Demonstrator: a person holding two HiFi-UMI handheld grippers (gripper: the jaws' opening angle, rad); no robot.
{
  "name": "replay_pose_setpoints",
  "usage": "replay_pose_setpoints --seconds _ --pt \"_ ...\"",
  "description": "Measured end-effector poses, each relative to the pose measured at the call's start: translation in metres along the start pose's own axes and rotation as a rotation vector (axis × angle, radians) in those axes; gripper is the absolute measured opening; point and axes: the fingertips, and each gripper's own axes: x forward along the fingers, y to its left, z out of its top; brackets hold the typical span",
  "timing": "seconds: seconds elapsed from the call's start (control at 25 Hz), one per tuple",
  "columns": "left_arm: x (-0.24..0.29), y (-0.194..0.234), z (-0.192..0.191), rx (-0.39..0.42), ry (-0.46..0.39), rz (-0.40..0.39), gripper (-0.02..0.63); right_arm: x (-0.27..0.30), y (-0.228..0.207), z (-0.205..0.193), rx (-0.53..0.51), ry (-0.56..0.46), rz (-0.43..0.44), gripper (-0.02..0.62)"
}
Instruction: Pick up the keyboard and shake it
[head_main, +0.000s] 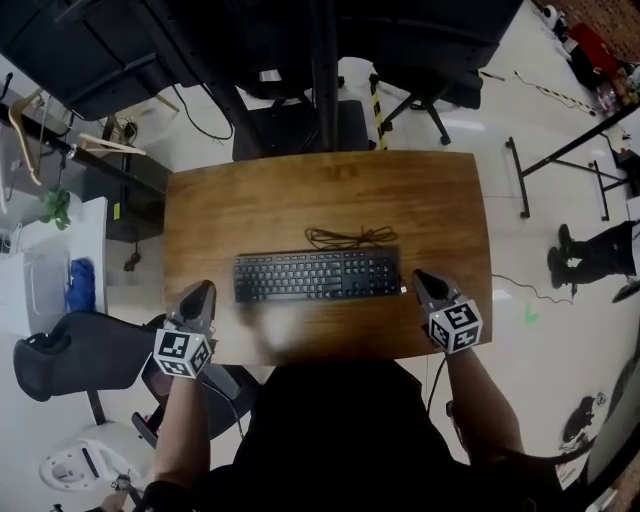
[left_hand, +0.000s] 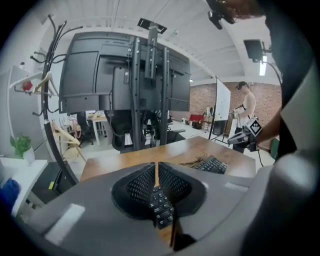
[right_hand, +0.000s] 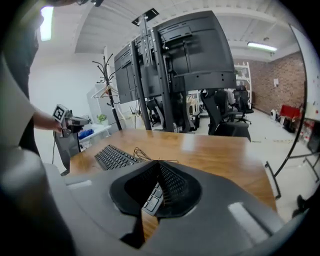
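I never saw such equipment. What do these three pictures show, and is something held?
A person holds a two-finger gripper in each hand. One picture comes from a camera on the person's head, looking down; the other two from cameras riding on the grippers. On the brown wooden table lie a black computer keyboard and, behind it, a tangled black cable. The left gripper is beside the keyboard's left end, fingers a thin slit apart; the right gripper at its right end, fingers closed. Neither holds anything.
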Motion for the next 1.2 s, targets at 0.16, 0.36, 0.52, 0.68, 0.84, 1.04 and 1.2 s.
replay_pose_setpoints --seconds 0.16,0.36,0.52,0.68,0.84,1.04,1.2 --pt "0.025 0.007 -0.049 -0.079 0.107 -0.036 0.039 0.022 0.007 -0.024 0.111 0.064 0.058 0.136" --pt "0.051 0.002 -0.113 -0.196 0.296 -0.175 0.182 0.039 0.004 -0.058 0.133 0.205 0.047 0.177" --pt "0.058 -0.004 -0.128 -0.247 0.348 -0.226 0.198 0.044 -0.001 -0.071 0.164 0.254 0.05 0.19" --pt "0.064 -0.003 -0.133 -0.326 0.368 -0.237 0.198 0.05 -0.004 -0.076 0.185 0.279 0.062 0.195" --pt "0.068 -0.002 -0.139 -0.35 0.386 -0.232 0.198 0.056 -0.008 -0.08 0.183 0.308 0.063 0.199" --pt "0.073 -0.013 -0.151 -0.37 0.434 -0.285 0.205 0.06 -0.011 -0.085 0.197 0.335 0.077 0.198" --pt "0.074 -0.013 -0.158 -0.373 0.468 -0.29 0.204 0.064 -0.007 -0.085 0.205 0.347 0.09 0.198"
